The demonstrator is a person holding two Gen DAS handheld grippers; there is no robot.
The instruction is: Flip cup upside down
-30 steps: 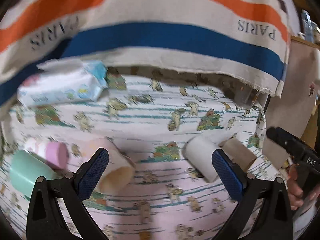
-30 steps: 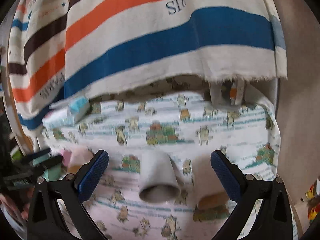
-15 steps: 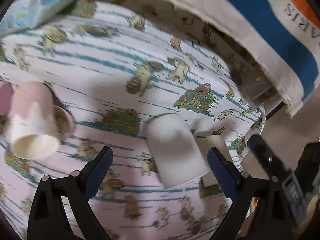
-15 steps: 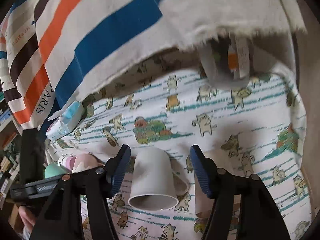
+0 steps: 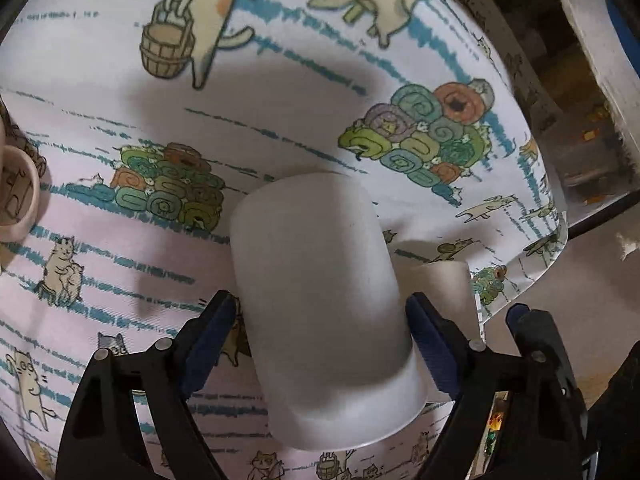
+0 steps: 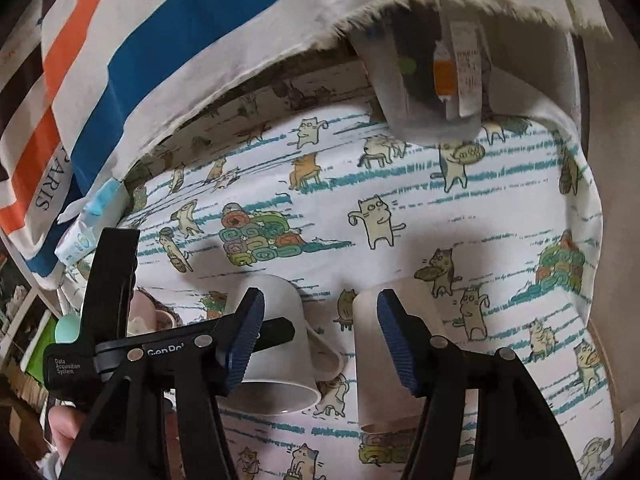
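A white mug (image 5: 320,300) lies on its side on the cat-print tablecloth (image 5: 280,100), rim toward me. My left gripper (image 5: 320,344) is open, its blue pads on either side of the mug's body, close to it. In the right wrist view the same mug (image 6: 280,344) lies with its handle to the right, and the left gripper's finger (image 6: 276,330) lies across it. My right gripper (image 6: 320,336) is partly open and empty, hovering between the mug and a beige cup (image 6: 384,360) that lies on its side.
The beige cup (image 5: 444,284) lies right of the mug near the table's right edge. A pink mug (image 5: 16,196) lies at the left. A tissue pack (image 6: 88,232) sits far left. A striped cloth (image 6: 160,40) hangs behind the table.
My left gripper has moved down and forward around the white mug and narrowed toward it. My right gripper has shifted right, away from the mug, and narrowed.
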